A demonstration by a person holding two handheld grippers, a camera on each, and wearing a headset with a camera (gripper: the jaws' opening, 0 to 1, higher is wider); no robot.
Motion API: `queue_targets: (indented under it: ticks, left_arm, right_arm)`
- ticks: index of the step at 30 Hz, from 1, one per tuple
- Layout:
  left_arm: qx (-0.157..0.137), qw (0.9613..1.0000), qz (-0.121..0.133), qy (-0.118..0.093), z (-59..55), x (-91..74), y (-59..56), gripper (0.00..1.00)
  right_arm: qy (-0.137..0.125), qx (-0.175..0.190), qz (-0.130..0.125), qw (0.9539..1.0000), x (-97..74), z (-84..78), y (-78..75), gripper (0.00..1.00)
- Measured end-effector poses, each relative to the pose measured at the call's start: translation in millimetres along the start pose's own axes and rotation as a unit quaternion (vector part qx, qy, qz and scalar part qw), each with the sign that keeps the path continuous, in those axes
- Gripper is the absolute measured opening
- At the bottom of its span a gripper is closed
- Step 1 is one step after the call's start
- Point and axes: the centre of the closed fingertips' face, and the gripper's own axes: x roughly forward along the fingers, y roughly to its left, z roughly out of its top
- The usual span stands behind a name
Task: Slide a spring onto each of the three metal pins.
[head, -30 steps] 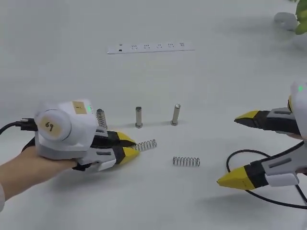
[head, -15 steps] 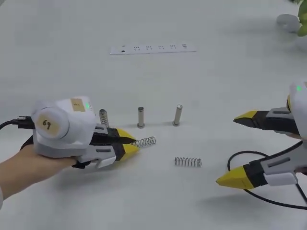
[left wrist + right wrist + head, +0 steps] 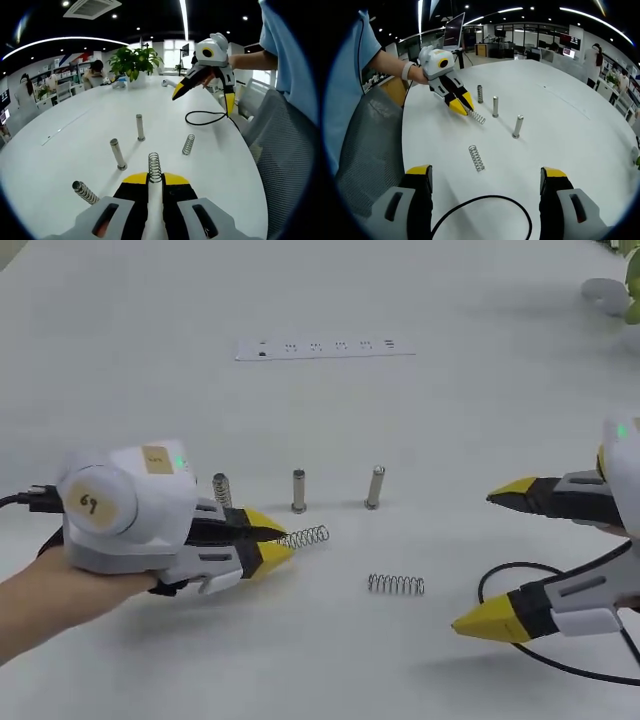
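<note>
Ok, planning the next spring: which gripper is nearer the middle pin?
Left. The left gripper is just in front of the middle pin; the right gripper is far to its right.

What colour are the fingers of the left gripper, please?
The white left gripper's fingers are yellow at the tips and black behind, clearest in the head view.

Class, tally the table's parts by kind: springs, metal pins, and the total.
Springs: 3 (first spring on the leftmost pin, second spring in the left gripper, third spring lying loose)
Metal pins: 3 (leftmost pin, middle pin, right pin)
Total: 6
</note>
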Motion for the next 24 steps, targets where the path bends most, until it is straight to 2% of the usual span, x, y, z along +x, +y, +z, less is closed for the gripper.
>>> queue_targets:
  ticks: [4, 14, 21, 23, 24]
  left_arm:
    - [0.005, 0.9999, -0.001, -0.012, 9.5, -6.8, -4.5, 0.02]
    - [0.023, 0.999, -0.006, -0.038, 31.0, -25.0, -27.4, 0.02]
    - [0.024, 0.9983, -0.004, -0.053, 39.1, -31.2, -38.2, 0.02]
    - [0.025, 0.9982, -0.006, -0.054, 39.5, -31.9, -42.2, 0.02]
    - [0.024, 0.9982, -0.006, -0.056, 39.6, -32.2, -43.4, 0.02]
  right_arm:
    - [-0.001, -0.007, 0.001, 1.0, -0.7, 6.2, -0.5, 0.87]
    - [-0.006, -0.034, 0.013, 0.9993, 0.8, 25.5, 3.8, 0.86]
    - [-0.009, -0.048, 0.027, 0.9984, 4.9, 35.8, 9.9, 0.85]
    - [-0.01, -0.046, 0.043, 0.998, 6.4, 38.8, 15.0, 0.84]
    - [-0.01, -0.047, 0.043, 0.9979, 6.9, 40.0, 14.7, 0.84]
